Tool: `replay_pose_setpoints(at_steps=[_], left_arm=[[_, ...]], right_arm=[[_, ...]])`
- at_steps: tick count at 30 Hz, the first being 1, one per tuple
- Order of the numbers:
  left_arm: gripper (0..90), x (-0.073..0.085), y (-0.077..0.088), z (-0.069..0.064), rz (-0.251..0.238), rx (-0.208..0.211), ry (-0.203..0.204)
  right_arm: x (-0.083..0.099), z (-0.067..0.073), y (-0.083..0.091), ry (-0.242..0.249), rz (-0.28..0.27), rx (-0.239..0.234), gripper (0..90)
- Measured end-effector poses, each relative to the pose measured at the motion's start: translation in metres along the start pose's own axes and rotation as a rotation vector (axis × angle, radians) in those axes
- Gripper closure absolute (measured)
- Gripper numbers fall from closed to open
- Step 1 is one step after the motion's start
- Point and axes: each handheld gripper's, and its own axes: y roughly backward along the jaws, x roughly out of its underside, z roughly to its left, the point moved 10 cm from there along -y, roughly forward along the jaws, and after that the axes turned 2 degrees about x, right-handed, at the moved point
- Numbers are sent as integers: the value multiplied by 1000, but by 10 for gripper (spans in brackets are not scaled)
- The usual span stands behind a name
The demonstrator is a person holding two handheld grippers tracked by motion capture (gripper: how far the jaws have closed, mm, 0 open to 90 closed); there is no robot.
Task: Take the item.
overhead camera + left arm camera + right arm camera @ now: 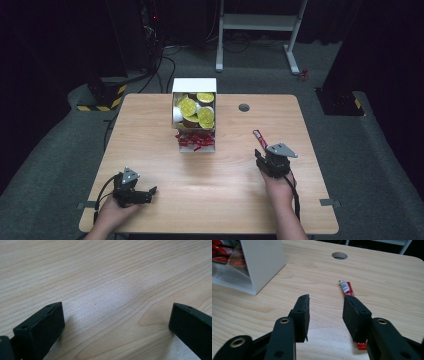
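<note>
Box [194, 120] at upper centre of counter [150, 125]; cups [197, 111] in it, packets [195, 141] below them. Sachet [259, 137] right of box, just before right claw [261, 150]. Left claw [150, 192] lower left.

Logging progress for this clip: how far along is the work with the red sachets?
Done: one red sachet lies flat on the table, apart from the white box with more sachets in its lower tray. In hand: nothing; the right gripper is open with the sachet beside and partly under one jaw, unpinched. The left gripper rests open. Left: presumably the remaining sachets.
</note>
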Motion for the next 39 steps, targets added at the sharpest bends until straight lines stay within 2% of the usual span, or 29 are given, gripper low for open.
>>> replay_pose_setpoints(at_steps=[5,9,13,16,18,22,25,29,30,33,37,39], left_arm=[[4,0,0,0,0,0,0],[4,0,0,0,-2,-1,1],[4,0,0,0,-2,-1,0],[4,0,0,0,0,-1,0],[4,0,0,0,1,-1,0],[4,0,0,0,0,0,0],[5,0,0,0,-1,-1,-1],[4,0,0,0,2,-1,-4],[4,0,0,0,0,0,0],[5,0,0,0,-2,-1,0],[4,0,0,0,-2,-1,0],[5,0,0,0,-2,-1,1]], right_arm=[[1,12,8,4,-30,-35,528],[5,25,13,-6,-18,-82,422],[10,38,19,-28,-12,-120,342],[16,50,21,-27,5,-149,298],[22,55,20,-23,30,-123,287],[36,72,18,-4,57,-148,262],[52,84,13,14,116,-158,223],[77,101,3,78,217,-178,191],[77,103,2,104,222,-178,173],[76,109,0,124,230,-189,162],[75,113,-2,94,238,-153,131],[76,115,-2,94,238,-146,130]])
